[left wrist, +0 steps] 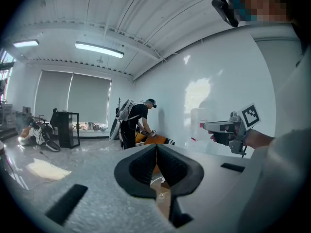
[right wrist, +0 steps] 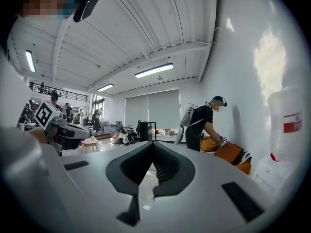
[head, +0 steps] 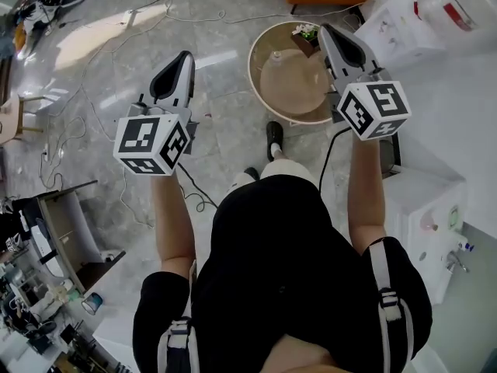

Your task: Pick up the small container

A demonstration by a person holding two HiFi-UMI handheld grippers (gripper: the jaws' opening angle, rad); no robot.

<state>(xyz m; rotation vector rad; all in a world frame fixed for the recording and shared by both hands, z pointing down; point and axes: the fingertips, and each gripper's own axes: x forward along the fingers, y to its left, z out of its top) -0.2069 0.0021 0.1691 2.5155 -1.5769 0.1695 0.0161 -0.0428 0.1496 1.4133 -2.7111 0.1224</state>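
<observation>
Left gripper point(head: 185, 56) and right gripper point(head: 327, 30), both pressed together on nothing, held raised near round table point(head: 253, 72), apparently poised before any reach.

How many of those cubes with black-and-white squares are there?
2. The left cube sits on the left gripper; the right cube sits on the right gripper. No others show in the head view.
</observation>
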